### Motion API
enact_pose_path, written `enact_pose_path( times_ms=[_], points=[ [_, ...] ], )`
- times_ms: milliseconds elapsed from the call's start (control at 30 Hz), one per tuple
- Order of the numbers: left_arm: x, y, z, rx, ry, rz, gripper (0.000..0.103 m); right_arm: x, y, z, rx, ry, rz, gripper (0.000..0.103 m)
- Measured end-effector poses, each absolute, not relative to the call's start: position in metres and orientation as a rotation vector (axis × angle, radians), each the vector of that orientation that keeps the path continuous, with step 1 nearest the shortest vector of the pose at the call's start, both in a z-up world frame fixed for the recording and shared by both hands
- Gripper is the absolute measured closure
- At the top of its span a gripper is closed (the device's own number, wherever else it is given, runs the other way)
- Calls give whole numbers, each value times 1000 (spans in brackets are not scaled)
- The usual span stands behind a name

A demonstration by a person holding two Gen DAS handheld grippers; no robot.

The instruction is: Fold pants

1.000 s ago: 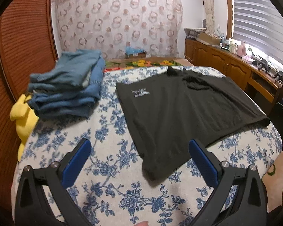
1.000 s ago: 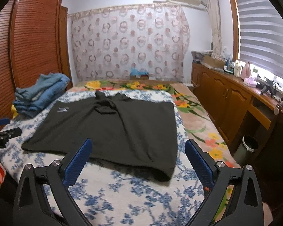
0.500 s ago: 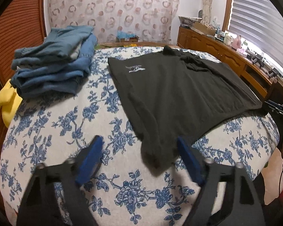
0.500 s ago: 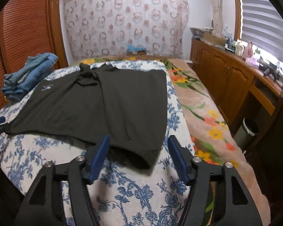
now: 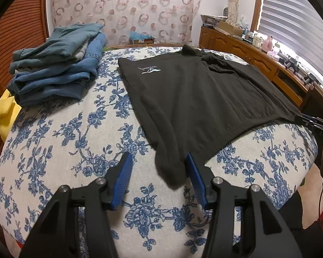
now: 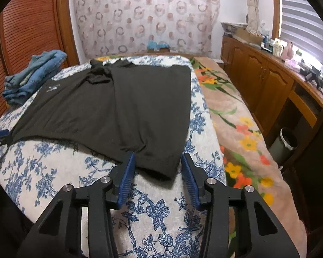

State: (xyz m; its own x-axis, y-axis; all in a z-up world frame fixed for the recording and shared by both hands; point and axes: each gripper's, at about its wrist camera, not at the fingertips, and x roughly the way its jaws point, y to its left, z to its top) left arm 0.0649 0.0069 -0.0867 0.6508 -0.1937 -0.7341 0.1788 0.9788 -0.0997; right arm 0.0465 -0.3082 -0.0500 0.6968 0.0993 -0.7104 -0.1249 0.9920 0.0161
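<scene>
Pants [image 5: 189,99] lie flat on the bed [image 5: 60,150]; my left gripper [image 5: 159,169] and right gripper [image 6: 159,167] straddle the near corners, fingers apart — I should clamp both evenly before lifting.

Black pants [image 5: 189,99] [image 6: 127,105]: spread flat on blue floral bedspread, legs side by side, waistband bunched at far end. Small white logo print near far left edge. Fabric matte, mostly smooth, slight wrinkle near right hem. Both hem corners at near edge, each lying between blue fingers.
</scene>
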Motion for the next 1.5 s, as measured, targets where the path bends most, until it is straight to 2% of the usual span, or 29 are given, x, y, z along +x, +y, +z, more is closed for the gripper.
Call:
enact_pose_path(
  times_ms=[133,300,367,400,467,633,1133,1500],
  points=[
    [64,7,-85,-24,838,-232,63,48,-306,-50,-32,791,137,68],
    [63,-1,-83,-24,837,-267,88,49,-305,-49,-29,792,146,75],
    [63,-2,-81,-16,834,-274,95,49,-305,-49,-28,791,153,84],
    [63,-1,-81,-20,835,-271,97,49,-304,-49,-26,792,162,86],
    [64,1,-80,-31,839,-274,99,50,-303,-49,-30,794,166,91],
    [67,7,-72,-34,831,-277,101,52,-300,-40,-29,795,191,97],
    [40,48,-34,-74,770,-251,102,24,-270,-1,-62,761,280,97],
    [19,60,-49,-92,815,-245,102,-1,-256,-2,-76,796,319,97]
  ],
)
